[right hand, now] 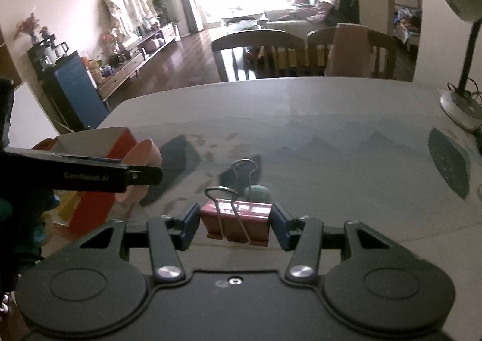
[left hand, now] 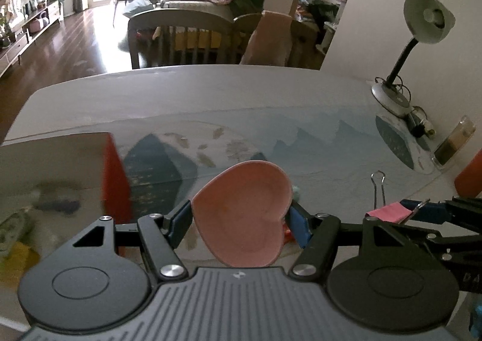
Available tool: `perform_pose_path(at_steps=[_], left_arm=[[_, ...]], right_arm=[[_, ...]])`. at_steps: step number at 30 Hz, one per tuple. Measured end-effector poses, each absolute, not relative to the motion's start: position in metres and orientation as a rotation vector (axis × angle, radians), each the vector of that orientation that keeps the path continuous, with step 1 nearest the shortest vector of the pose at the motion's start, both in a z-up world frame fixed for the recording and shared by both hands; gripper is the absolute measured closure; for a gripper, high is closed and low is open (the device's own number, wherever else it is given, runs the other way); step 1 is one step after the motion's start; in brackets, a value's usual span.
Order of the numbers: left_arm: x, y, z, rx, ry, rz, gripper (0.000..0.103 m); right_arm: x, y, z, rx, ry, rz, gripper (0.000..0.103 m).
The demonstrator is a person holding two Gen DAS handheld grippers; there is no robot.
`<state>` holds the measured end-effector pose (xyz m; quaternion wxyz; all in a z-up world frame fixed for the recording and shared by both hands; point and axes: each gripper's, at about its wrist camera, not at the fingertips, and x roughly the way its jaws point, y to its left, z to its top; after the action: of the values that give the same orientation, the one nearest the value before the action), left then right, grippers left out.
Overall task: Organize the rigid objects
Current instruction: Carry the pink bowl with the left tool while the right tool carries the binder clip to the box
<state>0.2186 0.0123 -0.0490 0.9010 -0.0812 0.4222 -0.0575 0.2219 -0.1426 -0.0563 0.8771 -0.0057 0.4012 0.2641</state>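
My left gripper (left hand: 239, 219) is shut on a pink heart-shaped dish (left hand: 244, 214), held above the table. The dish also shows edge-on in the right wrist view (right hand: 141, 160), beside the left gripper's black finger (right hand: 90, 175). My right gripper (right hand: 236, 222) is shut on a pink binder clip (right hand: 236, 219) with its wire handles up. In the left wrist view the clip (left hand: 388, 211) and the right gripper's blue pads (left hand: 412, 205) sit at the right. A small green object (right hand: 257, 192) lies on the table just beyond the clip.
A red-sided box with an open lid (left hand: 114, 178) stands at the left, also in the right wrist view (right hand: 96, 205). A desk fan (left hand: 427, 19), a glass (left hand: 455, 142) and an orange object (left hand: 470, 178) stand at the right. Chairs (left hand: 186, 37) line the table's far edge.
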Motion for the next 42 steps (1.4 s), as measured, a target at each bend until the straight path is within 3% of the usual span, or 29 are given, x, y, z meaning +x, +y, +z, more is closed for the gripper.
perform_pose_path(at_steps=[20, 42], left_arm=[[0.153, 0.148, -0.024, -0.199, 0.827, -0.029, 0.035], [0.142, 0.266, -0.051, -0.176, 0.864, 0.111, 0.035]], right_arm=[[0.179, -0.014, -0.034, -0.054, 0.783, 0.662, 0.053], [0.172, 0.106, -0.060, -0.159, 0.792, 0.722, 0.053]])
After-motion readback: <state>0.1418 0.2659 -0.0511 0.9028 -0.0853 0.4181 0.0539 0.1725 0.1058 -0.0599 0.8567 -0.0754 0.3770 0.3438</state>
